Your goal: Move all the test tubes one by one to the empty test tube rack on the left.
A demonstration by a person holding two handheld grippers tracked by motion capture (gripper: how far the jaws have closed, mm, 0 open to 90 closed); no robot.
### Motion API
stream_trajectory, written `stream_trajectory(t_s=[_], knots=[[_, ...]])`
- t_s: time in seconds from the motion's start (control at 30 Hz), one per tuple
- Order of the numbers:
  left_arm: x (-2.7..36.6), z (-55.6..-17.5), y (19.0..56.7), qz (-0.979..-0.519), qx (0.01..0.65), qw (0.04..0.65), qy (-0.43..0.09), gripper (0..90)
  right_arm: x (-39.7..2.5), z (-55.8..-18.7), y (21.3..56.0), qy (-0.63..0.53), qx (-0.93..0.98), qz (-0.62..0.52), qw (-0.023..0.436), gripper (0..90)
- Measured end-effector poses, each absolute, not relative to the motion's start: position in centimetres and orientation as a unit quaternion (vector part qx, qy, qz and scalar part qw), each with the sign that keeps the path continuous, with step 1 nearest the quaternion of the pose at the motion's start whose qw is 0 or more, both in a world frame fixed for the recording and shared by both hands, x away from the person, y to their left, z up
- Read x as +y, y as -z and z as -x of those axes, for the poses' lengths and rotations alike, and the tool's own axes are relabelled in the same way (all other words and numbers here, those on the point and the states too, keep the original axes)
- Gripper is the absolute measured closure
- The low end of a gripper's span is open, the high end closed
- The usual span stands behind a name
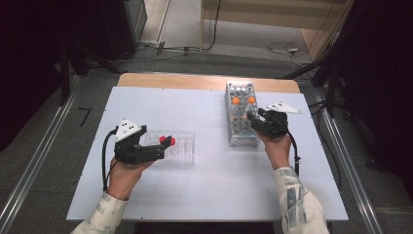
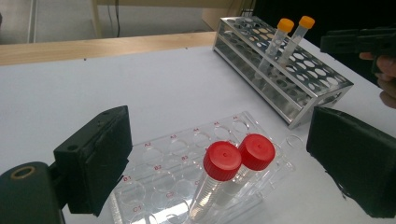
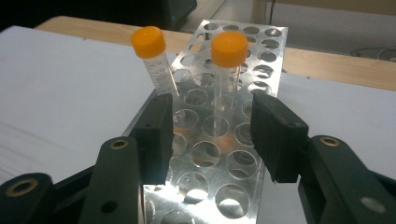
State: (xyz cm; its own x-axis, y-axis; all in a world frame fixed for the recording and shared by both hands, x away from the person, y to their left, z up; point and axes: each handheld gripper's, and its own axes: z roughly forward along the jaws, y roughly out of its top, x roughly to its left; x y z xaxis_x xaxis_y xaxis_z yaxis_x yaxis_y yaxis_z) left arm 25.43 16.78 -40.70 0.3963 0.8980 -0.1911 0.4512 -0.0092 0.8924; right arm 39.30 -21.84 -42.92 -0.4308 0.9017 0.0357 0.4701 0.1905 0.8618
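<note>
the left gripper (image 1: 163, 146) lies low over the table, held from below by the left hand (image 1: 127, 171), its black foam-faced jaws spread wide and gripping nothing. between them, in the left gripper view, stand two clear tubes with red caps (image 2: 238, 156), both leaning, seated in a clear plastic tray (image 2: 187, 154) of round wells marked with small red letters. the tray lies flat on the white table (image 1: 209, 190).

the right gripper (image 1: 253, 119) reaches forward from the right hand (image 1: 277, 146), wrist bent in toward the rack, jaws parted and empty. in the right gripper view they hang just above a metal rack (image 3: 219, 154), a shiny perforated plate of round holes. beyond the fingertips stand two clear tubes with orange caps (image 3: 229, 49): one upright, the other tilted to the left, with printed gradations on its wall. the jaws sit just short of the upright tube, not touching it.
</note>
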Motion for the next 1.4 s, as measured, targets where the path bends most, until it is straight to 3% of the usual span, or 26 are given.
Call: stream_trajectory(t_s=[0.13, 0.47, 1.4], knots=[[16.6, -25.4, 40.6, -0.676, 0.498, 0.495, -0.225, 7.4, -21.4, -40.4, 42.8, -0.416, 0.739, -0.454, 0.274, 53.9], [16.5, -25.3, 40.7, -0.677, 0.495, 0.497, -0.223, 7.5, -21.4, -42.4, 43.1, -0.403, 0.746, -0.467, 0.251, 61.8], [16.0, -25.0, 40.6, -0.684, 0.487, 0.494, -0.226, 8.0, -21.6, -44.7, 44.6, -0.417, 0.773, -0.415, 0.239, 71.5]])
